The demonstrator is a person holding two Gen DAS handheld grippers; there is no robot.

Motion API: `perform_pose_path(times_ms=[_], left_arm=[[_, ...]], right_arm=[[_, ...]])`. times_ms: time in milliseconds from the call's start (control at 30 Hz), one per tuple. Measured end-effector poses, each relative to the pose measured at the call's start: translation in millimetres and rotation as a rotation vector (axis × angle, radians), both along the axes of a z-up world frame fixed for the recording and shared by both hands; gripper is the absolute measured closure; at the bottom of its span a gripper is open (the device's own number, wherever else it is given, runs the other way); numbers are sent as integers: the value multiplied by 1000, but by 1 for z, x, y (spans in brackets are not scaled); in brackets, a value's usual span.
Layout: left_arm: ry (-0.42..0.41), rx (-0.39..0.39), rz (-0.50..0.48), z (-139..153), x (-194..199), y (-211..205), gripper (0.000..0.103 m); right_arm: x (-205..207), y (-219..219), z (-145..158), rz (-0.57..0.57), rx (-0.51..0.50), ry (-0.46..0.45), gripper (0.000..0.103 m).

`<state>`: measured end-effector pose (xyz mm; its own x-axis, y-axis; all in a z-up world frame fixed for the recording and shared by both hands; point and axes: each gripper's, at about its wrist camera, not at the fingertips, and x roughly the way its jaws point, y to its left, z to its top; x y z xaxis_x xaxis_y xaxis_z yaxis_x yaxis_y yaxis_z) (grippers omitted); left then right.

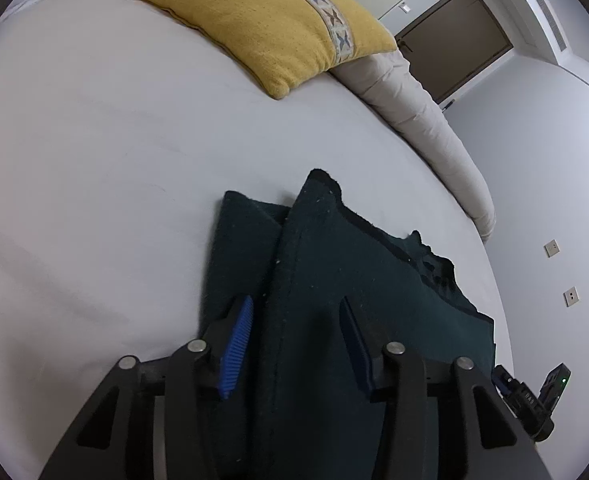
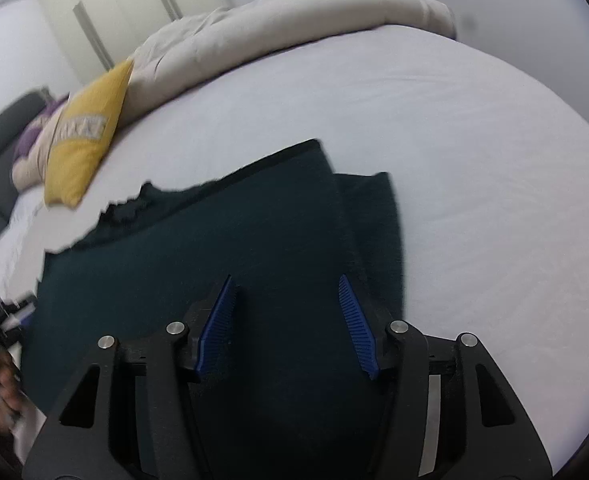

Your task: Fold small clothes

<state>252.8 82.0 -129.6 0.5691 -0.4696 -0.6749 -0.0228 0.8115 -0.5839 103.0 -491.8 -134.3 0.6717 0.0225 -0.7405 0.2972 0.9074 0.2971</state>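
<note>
A dark green garment (image 1: 334, 264) lies on the white bed sheet (image 1: 94, 160), partly folded, with one layer over another. My left gripper (image 1: 296, 312) is open, its blue pads on either side of a raised fold of the cloth. In the right wrist view the same garment (image 2: 222, 240) spreads under my right gripper (image 2: 286, 292), which is open just above the cloth with nothing between its pads. The right gripper's body also shows at the lower right of the left wrist view (image 1: 530, 396).
A yellow cushion (image 1: 262, 24) lies at the far side of the bed, and shows too in the right wrist view (image 2: 86, 136). A rolled beige duvet (image 1: 426, 128) runs along the bed's edge. A door (image 1: 454, 40) and wall sockets (image 1: 552, 248) lie beyond.
</note>
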Motion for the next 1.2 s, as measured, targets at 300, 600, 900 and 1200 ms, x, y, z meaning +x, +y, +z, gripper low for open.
perform_pose_path(times_ms=[300, 600, 900, 1200], left_arm=[[-33, 129, -21, 10, -36, -10, 55], [-27, 212, -38, 10, -52, -13, 95], [-31, 216, -37, 9, -60, -11, 97], [-26, 198, -11, 11, -62, -6, 93]], right_arm=[[-36, 4, 25, -77, -36, -63, 49], [-56, -2, -5, -82, -27, 44, 70], [-62, 3, 3, -78, -109, 50, 89], [-59, -11, -5, -70, -51, 79, 85]])
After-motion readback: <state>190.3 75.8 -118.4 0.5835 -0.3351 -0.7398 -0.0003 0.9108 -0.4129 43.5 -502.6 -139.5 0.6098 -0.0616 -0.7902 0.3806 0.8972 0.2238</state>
